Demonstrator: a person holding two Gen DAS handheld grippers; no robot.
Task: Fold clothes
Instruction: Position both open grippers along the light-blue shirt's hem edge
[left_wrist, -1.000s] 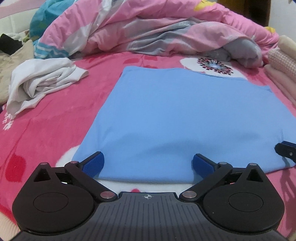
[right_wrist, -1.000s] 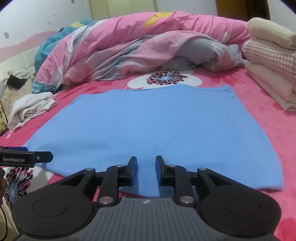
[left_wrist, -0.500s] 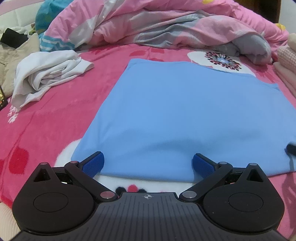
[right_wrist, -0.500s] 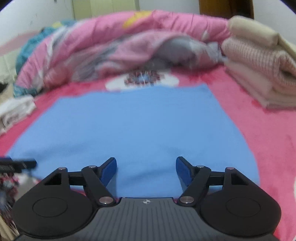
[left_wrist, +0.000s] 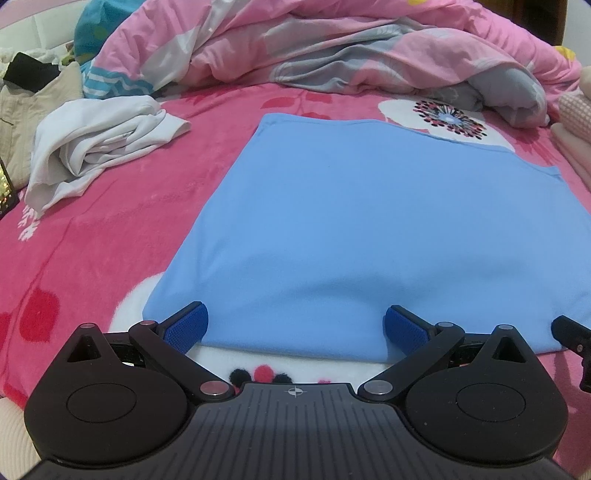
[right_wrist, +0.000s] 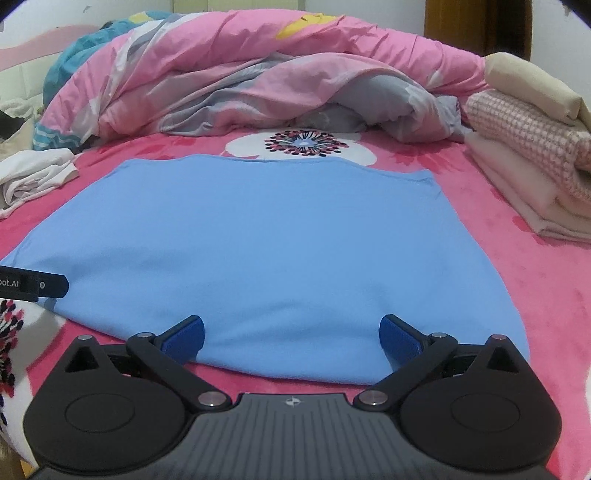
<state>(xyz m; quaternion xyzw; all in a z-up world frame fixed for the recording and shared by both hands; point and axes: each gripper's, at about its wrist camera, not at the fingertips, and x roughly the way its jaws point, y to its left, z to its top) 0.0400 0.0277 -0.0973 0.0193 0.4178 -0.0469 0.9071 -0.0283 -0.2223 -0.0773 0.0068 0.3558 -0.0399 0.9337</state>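
A light blue folded garment (left_wrist: 369, 221) lies flat on the pink bed cover (left_wrist: 92, 240). My left gripper (left_wrist: 295, 321) stands open over the garment's near left edge, its blue pads spread wide and pressing on nothing. In the right wrist view the same garment (right_wrist: 277, 240) fills the middle. My right gripper (right_wrist: 291, 330) is opening, its pads wide apart over the near right edge; the cloth lies between them, not pinched. A finger of the left gripper (right_wrist: 33, 286) shows at the left edge of that view.
A crumpled white garment (left_wrist: 99, 144) lies to the left on the bed. A bunched pink and grey duvet (right_wrist: 258, 81) fills the back. A stack of folded cream and pink clothes (right_wrist: 535, 166) sits at the right. Beige cloth (left_wrist: 26, 122) lies at the far left.
The right gripper's jaws have gone from nearly shut on the blue garment's near edge to wide apart, letting the cloth go. The left gripper has stayed open in place.
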